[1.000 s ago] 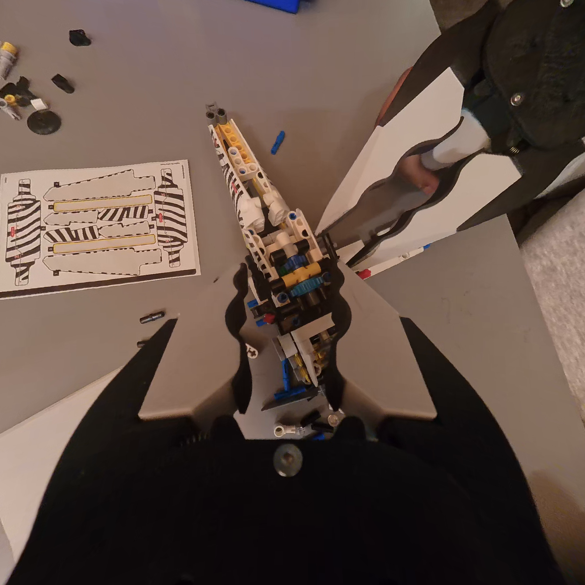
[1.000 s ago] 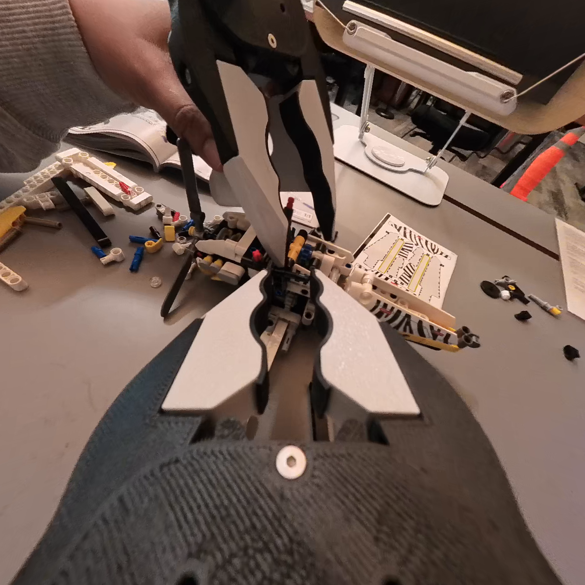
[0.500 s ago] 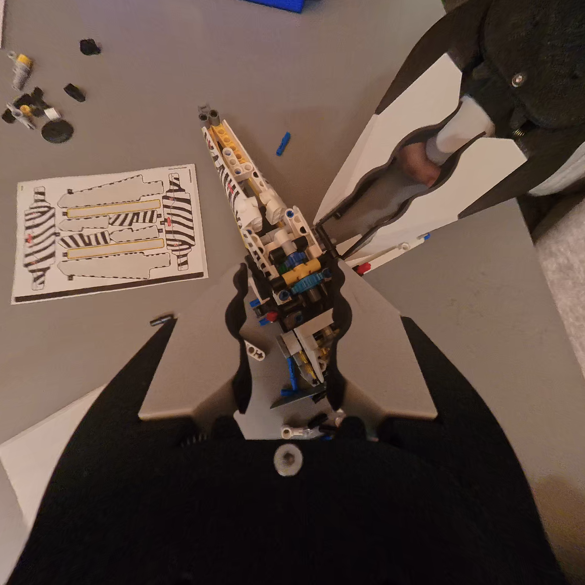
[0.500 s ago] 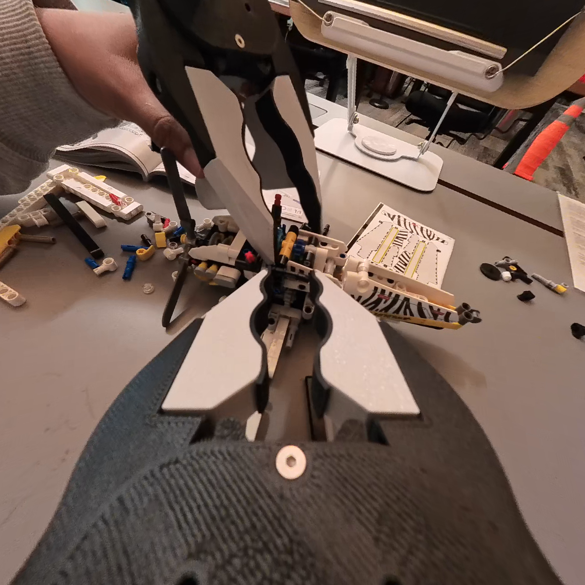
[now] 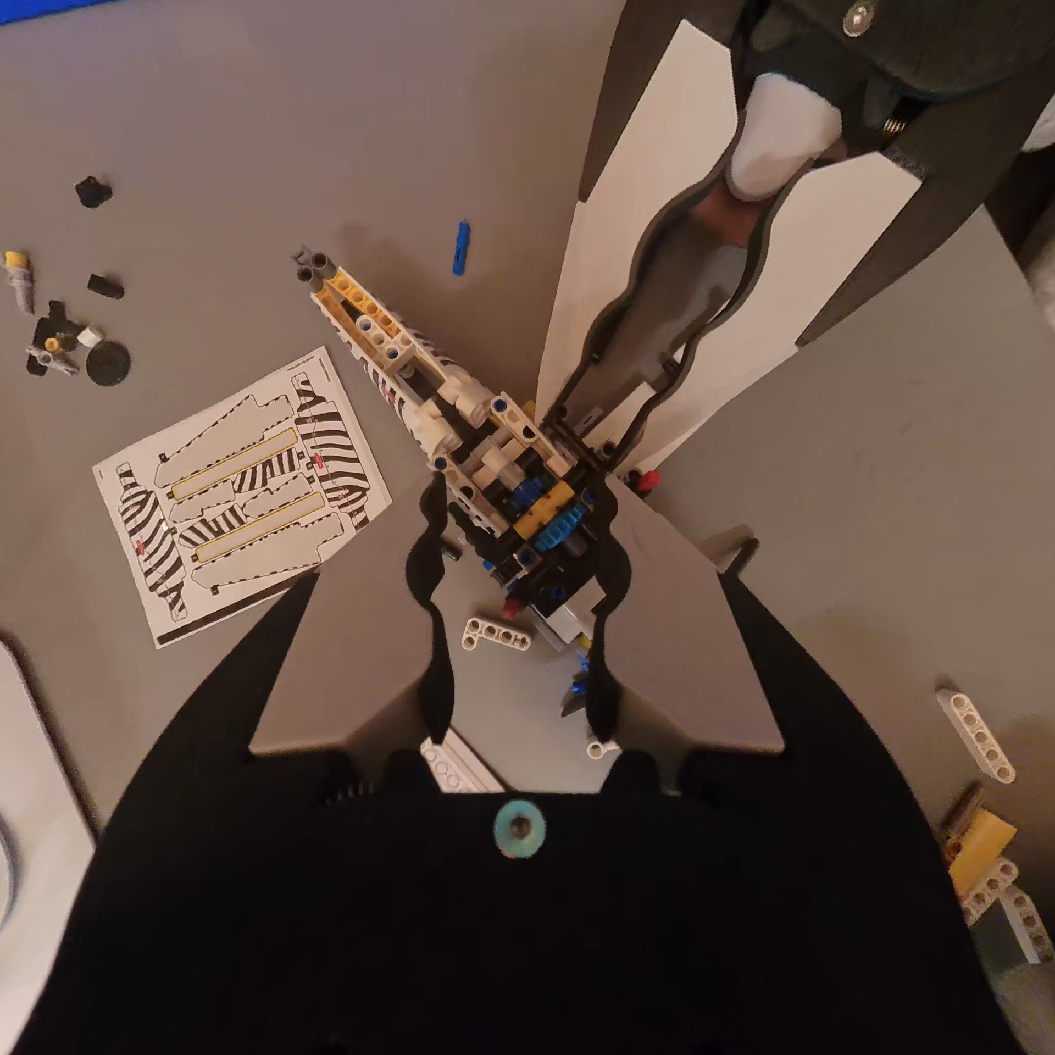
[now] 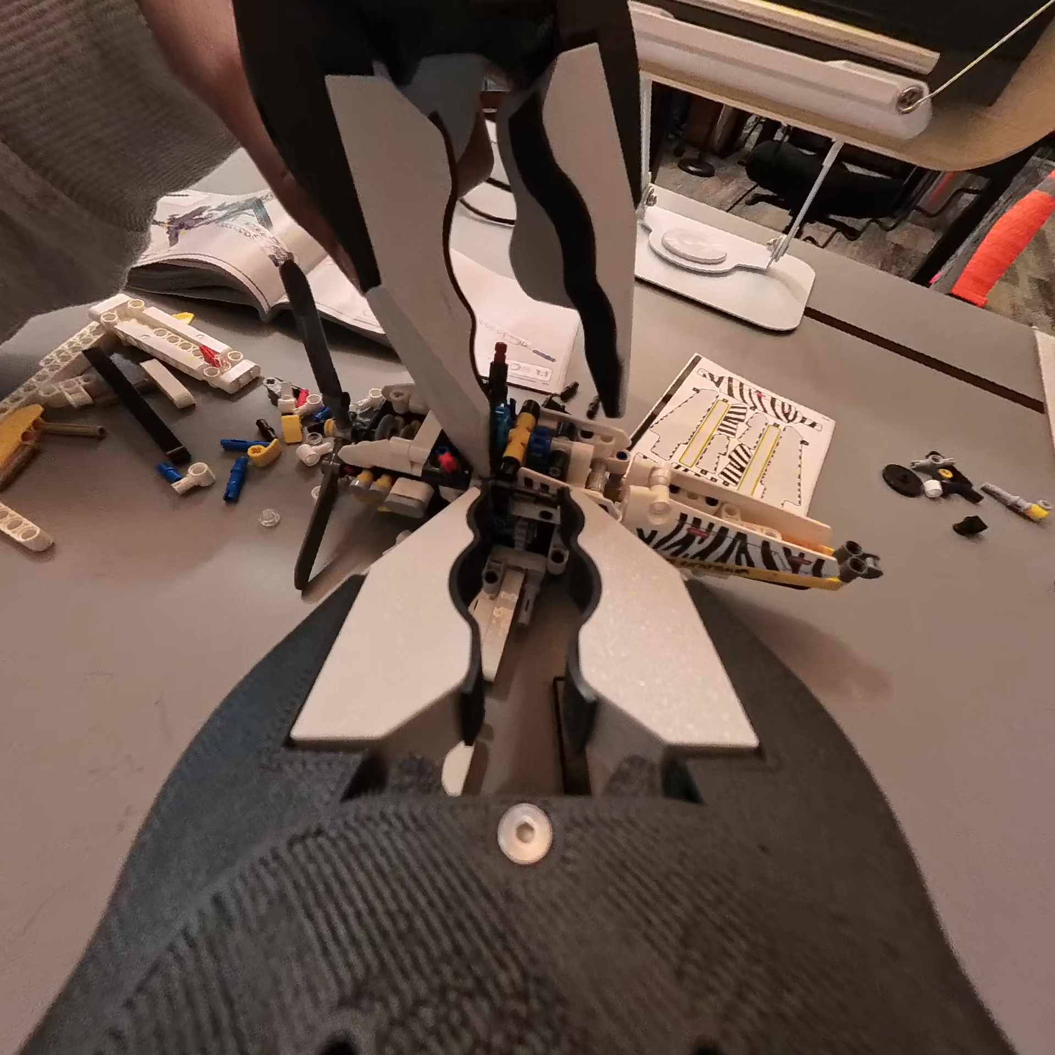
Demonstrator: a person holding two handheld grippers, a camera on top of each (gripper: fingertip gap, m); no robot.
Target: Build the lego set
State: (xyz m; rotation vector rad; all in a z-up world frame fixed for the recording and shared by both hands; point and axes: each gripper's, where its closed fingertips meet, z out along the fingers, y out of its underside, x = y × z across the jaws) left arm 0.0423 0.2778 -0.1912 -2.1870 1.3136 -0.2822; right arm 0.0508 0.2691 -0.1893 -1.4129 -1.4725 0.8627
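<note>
The right gripper is clamped on the black gear-filled core of the half-built zebra-striped model, holding it just above the grey table. The left gripper straddles that core from above, jaws parted with only its right finger touching. Judged step: steadying the model for fitting; next, a loose piece such as the white L-beam needs picking.

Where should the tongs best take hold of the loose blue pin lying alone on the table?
Probably across its middle, from straight above, closing on its long sides: the blue pin lies flat on the table, apart from other parts, so both sides are free.
</note>
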